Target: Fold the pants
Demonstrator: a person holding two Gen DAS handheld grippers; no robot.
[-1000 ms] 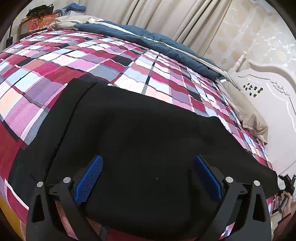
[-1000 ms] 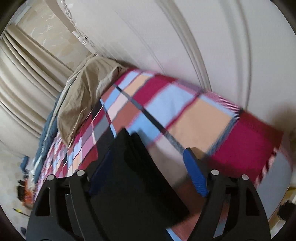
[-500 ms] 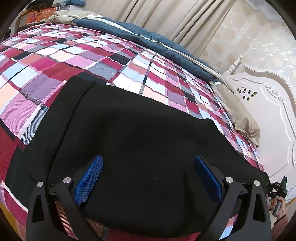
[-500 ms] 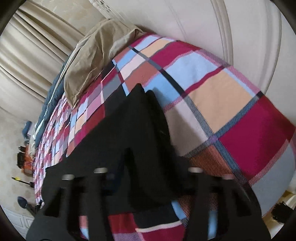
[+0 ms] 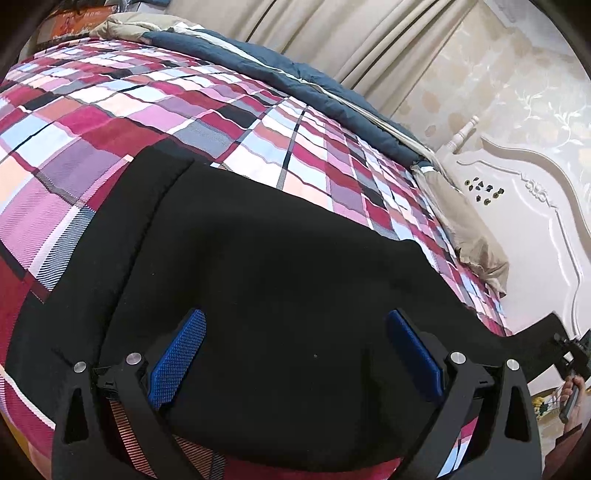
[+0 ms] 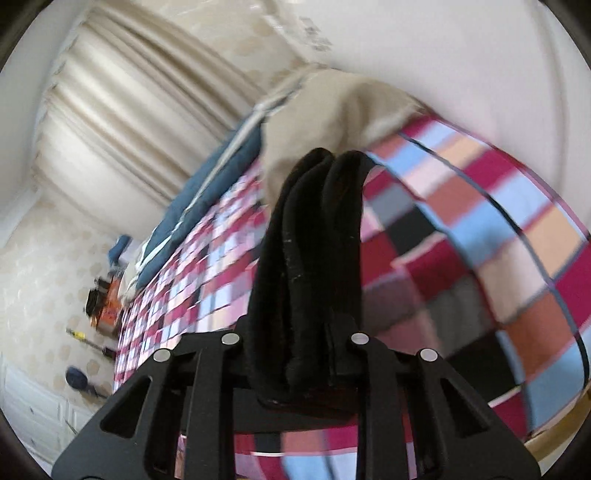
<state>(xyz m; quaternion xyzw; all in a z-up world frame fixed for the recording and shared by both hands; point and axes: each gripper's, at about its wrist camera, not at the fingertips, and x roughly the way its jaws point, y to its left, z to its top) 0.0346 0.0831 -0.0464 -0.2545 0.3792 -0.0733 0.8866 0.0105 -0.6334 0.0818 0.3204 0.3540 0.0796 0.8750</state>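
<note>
A bed [image 5: 258, 110] under a pink, red and blue checked cover fills the room, with beige curtains [image 5: 332, 33] and a carved white headboard [image 5: 535, 192] beyond it. The black pants [image 5: 277, 295] lie flat across the cover, directly beneath and ahead of the left tongs [image 5: 295, 354], whose 2 blue pads stand wide apart above the cloth, gripping nothing. The right tongs [image 6: 295, 339] are closed tight on a bunched end of the pants [image 6: 314, 240], which rises in thick layers straight ahead of them. Judging by this, the garment is laid out, possibly already doubled leg on leg, and 1 end is lifted; carrying it across and smoothing the fold remain.
</note>
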